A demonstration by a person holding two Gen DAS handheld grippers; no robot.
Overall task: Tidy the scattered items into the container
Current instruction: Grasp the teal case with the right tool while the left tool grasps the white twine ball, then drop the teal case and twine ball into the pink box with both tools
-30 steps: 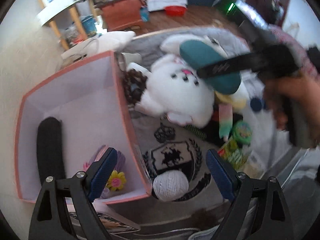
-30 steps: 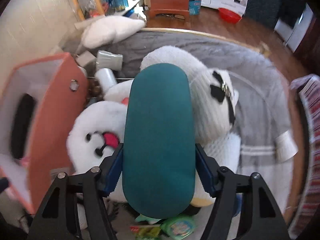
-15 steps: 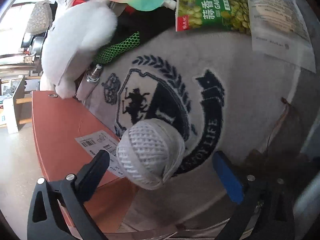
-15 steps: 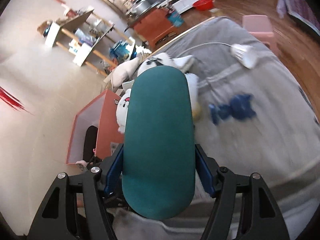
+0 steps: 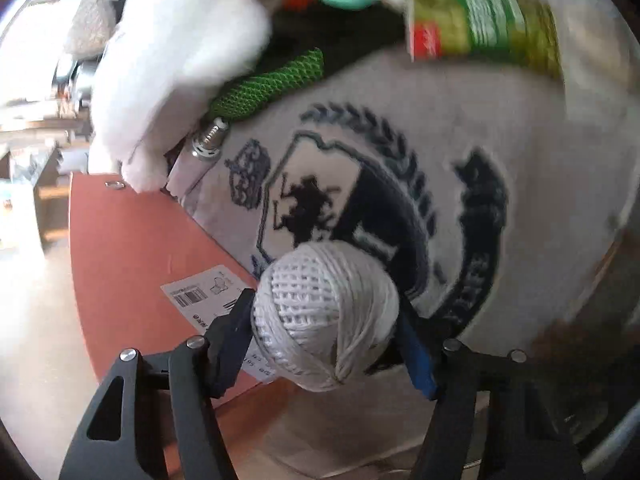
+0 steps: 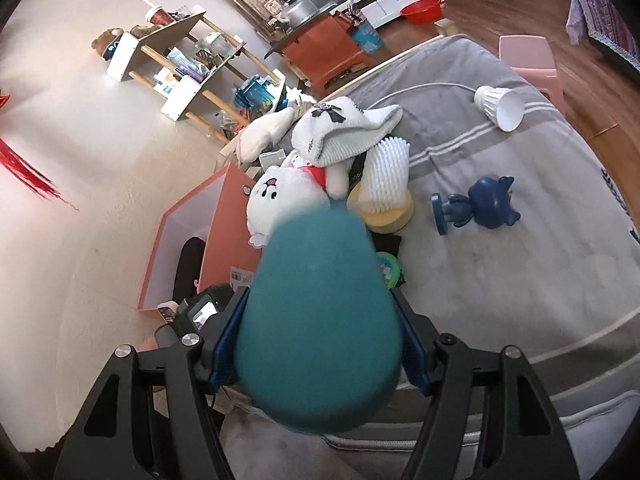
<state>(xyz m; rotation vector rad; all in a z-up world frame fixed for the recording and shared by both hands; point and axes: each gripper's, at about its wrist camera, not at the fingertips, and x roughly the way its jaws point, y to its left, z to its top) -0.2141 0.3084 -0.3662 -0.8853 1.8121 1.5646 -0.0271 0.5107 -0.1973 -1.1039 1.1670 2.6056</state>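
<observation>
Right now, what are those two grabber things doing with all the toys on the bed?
A person is tidying up with a grabber in each hand. The left gripper is closing around a white ball of string lying on a crested sweater, right beside the pink box. The right gripper holds a teal case above the bed, not yet in the box.

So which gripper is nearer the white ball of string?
Left. The left gripper has its jaws closing around the ball of string; the right gripper holds a teal case.
</observation>
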